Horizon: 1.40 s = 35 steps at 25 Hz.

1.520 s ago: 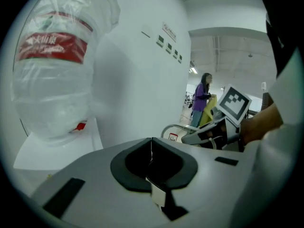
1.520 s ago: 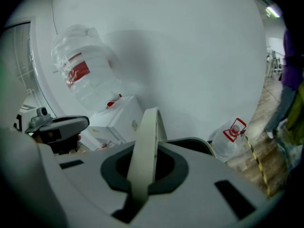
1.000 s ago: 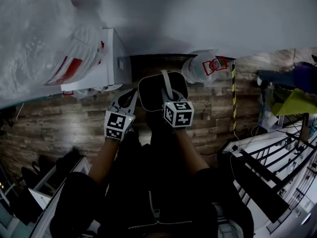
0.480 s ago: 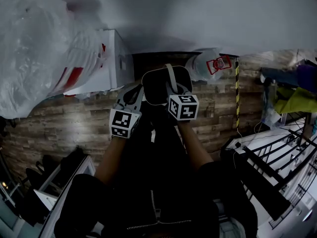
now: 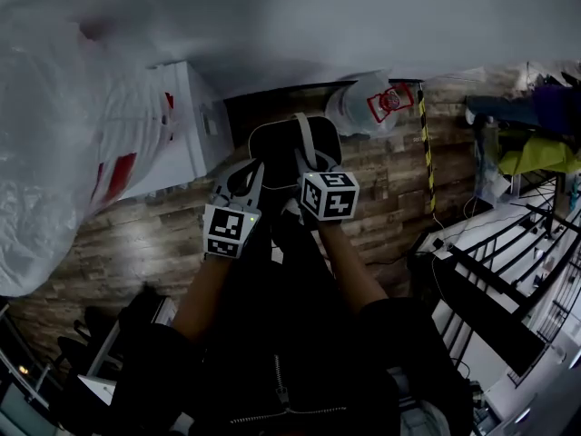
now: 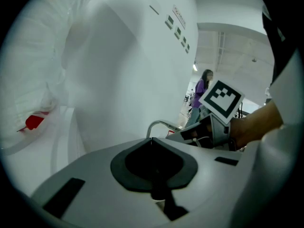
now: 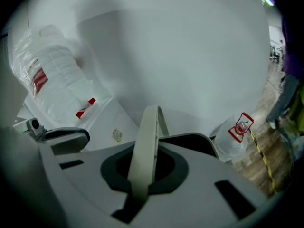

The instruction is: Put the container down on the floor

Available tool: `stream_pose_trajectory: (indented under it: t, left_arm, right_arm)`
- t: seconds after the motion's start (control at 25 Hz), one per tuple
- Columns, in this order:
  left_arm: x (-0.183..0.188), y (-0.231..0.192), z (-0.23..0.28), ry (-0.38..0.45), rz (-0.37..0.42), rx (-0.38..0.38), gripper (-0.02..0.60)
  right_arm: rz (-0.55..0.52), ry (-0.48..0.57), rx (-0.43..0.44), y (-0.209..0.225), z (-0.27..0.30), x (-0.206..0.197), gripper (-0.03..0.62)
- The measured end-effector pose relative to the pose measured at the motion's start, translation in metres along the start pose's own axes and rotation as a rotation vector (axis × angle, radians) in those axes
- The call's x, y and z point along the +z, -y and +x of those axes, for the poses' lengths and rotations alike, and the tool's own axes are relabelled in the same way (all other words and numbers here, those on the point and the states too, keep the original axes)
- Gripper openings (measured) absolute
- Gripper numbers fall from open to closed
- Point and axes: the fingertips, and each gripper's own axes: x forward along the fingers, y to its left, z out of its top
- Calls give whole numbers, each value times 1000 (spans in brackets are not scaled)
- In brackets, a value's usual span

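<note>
- Head view: both forearms reach forward and down, side by side, over the wood-plank floor point(image 5: 136, 252).
- The dark container point(image 5: 277, 153) sits at the gripper tips, close to the white wall point(image 5: 318, 25). It lies between a white box point(image 5: 186, 134) and a bagged water jug point(image 5: 368, 107).
- This view does not show whether the container touches the floor.
- The right gripper point(image 5: 311, 162) tilts down onto the container's pale handle point(image 5: 304, 134), which arches over the container top.
- The left gripper point(image 5: 251, 174) points at the container's left rim.
- A large plastic bag point(image 5: 64, 153) fills the left side.
- Left gripper view: the jaw tips are pressed together and nothing shows between them. Whether they pinch the rim cannot be told.
- Beyond them rise the handle's arch and the other gripper's marker cube point(image 6: 221, 99), with the person's hand point(image 6: 251, 125) behind it.
- Right gripper view: the jaws are clamped on the handle strap, which runs up between them. The container's dark rim point(image 7: 194, 141) lies just past them, with the jug to the right.
</note>
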Motion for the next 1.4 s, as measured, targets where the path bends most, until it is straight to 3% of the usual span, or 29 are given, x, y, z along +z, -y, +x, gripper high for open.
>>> stream_pose_trajectory:
  t: [0.48,0.8,1.04,1.4]
  left_arm:
    - [-49,-11,18,7,-6,35,15]
    - [-106,-22,37,12,-42,85,15]
    - [-142,-35,55,22,-27,120,15]
    - [-211,-69,90,22,-57,140,15]
  right_arm:
    - [-3,-12,48,11,58,-28,12]
    - [-24,-54,43,37,110,-69,12]
    - [-40,-60,47,58,145,-92,12]
    - [5,-47,43,86,215,-132,12]
